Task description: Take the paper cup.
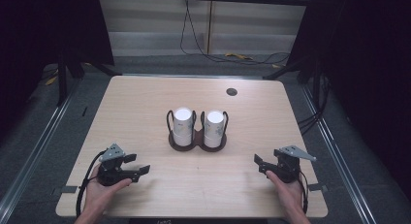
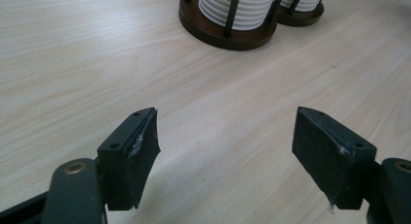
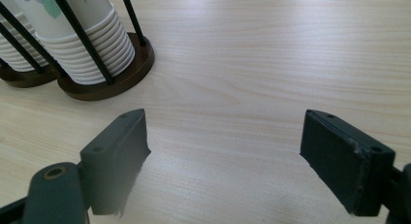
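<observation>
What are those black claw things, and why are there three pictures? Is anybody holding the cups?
A person sits at a wooden table with a grabbing tool in each hand: the left gripper and the right gripper. One picture looks down from above. The other two come from small cameras riding on each tool, so you see its two black jaws up close. In the middle stands a dark cup holder with two stacks of white paper cups. Nothing is held: both tools are open and away from the cups.
</observation>
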The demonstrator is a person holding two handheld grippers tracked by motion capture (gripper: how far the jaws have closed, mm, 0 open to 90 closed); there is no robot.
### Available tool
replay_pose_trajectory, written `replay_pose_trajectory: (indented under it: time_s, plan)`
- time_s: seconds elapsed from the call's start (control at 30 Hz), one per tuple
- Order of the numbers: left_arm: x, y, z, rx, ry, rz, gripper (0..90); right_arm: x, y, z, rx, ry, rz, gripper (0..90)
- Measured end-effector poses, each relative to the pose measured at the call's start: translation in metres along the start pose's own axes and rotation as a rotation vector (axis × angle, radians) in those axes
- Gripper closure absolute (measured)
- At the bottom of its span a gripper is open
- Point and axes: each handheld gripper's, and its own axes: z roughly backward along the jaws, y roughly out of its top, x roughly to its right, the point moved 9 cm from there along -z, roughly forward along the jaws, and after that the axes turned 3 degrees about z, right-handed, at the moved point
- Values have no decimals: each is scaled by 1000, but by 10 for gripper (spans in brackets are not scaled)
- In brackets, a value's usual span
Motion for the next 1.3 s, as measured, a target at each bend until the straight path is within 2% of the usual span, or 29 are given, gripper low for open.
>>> replay_pose_trajectory:
  time_s: [0.23,0.4,0.43,0.47,0.57,0.63,0.67,0.83,0.9,1.0,1.1,1.13,1.3]
  plan:
    - [-1,2,-2,1,9,-1,255,1,-1,1,-3,11,5,178]
    - [2,5,-1,14,0,-3,268,-2,-1,1,-5,23,11,179]
    - [3,7,0,26,2,-22,270,-4,-1,1,-8,31,14,180]
    - [3,7,0,26,2,-22,264,-4,-1,1,-8,31,14,180]
    - [5,12,1,43,31,-72,276,-6,-1,2,-11,34,23,181]
    - [7,15,2,51,23,-63,277,-7,0,2,-4,35,22,183]
    - [9,18,3,56,10,-42,277,-8,0,2,-6,36,28,187]
    - [11,27,8,85,21,-45,264,-11,-1,2,-11,36,45,186]
    - [13,29,8,74,10,-36,266,-14,0,1,-8,41,48,183]
    - [20,34,8,42,-34,-27,265,-18,1,2,0,51,58,179]
    - [23,37,9,39,-30,-14,249,-19,1,2,1,51,62,179]
    - [25,41,8,39,-26,-25,213,-19,0,2,-3,49,63,179]
    - [29,49,7,47,-25,-55,197,-18,-2,0,-15,45,61,180]
